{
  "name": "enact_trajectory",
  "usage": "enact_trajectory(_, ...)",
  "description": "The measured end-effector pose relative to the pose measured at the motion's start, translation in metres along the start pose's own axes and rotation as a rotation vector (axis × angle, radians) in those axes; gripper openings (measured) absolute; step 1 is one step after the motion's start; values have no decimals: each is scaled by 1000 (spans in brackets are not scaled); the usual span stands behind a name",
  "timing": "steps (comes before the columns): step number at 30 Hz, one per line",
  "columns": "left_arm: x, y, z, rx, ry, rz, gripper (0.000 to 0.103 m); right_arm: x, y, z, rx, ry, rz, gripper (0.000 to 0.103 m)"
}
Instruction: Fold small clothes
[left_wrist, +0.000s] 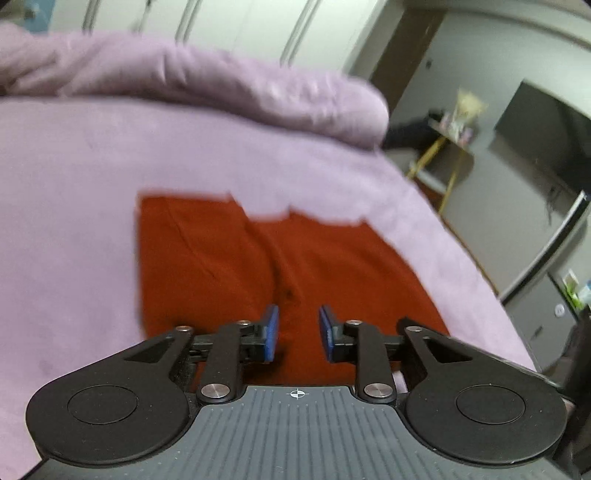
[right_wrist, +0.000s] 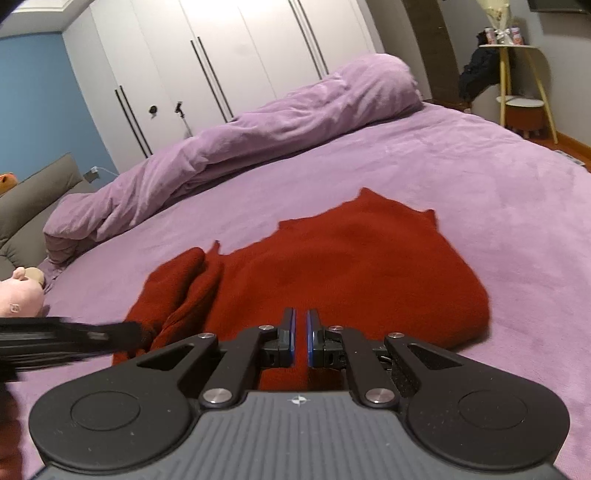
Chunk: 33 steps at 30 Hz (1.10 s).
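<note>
Plain red garment (right_wrist: 332, 258) on plain lilac bedspread (right_wrist: 480, 177)
</note>
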<state>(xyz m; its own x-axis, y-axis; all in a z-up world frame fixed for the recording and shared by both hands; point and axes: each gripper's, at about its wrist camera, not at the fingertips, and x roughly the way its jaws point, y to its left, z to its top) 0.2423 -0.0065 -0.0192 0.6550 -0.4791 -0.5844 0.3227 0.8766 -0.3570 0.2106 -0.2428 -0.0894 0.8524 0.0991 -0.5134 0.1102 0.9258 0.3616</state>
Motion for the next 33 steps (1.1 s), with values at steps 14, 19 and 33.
enact_trajectory(14, 41, 73, -18, -283, 120, 142, 39, 71, 65, 1, -215, 258, 164, 11)
enact_trajectory(19, 40, 84, -21, -348, 118, 108, 43, 71, 35, 35, 12, 227, 218, 51)
enact_trajectory(33, 48, 74, -20, -281, 111, 134, 43, 147, 72, 47, 18, 393, 311, 47)
